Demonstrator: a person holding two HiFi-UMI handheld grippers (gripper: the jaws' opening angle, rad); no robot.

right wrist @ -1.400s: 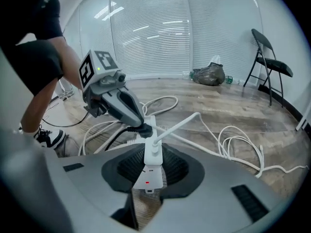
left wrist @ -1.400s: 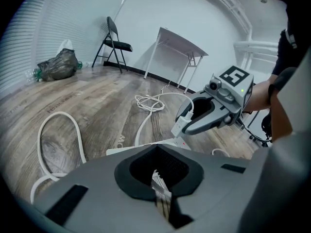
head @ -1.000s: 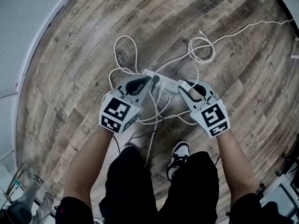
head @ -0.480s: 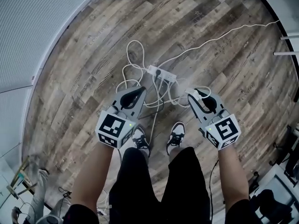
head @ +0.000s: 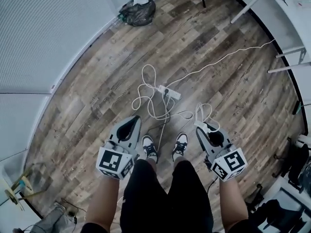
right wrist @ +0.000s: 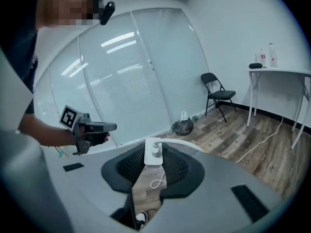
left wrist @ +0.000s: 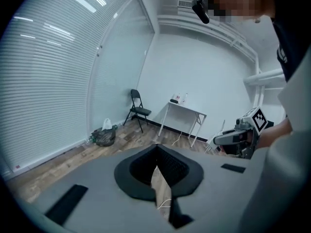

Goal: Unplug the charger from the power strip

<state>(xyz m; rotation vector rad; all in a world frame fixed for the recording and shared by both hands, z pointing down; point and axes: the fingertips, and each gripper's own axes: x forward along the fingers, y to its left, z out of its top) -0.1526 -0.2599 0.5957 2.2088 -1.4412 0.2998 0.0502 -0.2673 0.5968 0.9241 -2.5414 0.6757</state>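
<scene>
- The right gripper [right wrist: 154, 161] is clamped on the white charger [right wrist: 152, 152], whose cable [right wrist: 187, 143] arcs off to the right.
- The left gripper [left wrist: 156, 152] has its jaws together, with nothing between them.
- The power strip [head: 169, 91] lies on the wooden floor [head: 97, 91], well apart from the charger.
- The unplugging looks done; the next move is probably to set the charger down without tugging the cable.

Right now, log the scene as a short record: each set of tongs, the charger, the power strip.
left tongs: shut, nothing between them
right tongs: shut on the charger
charger: white, cable attached, held up off the floor
power strip: white, lying on the wooden floor among loose cords, apart from the charger
task: charger is out of the power strip
</scene>
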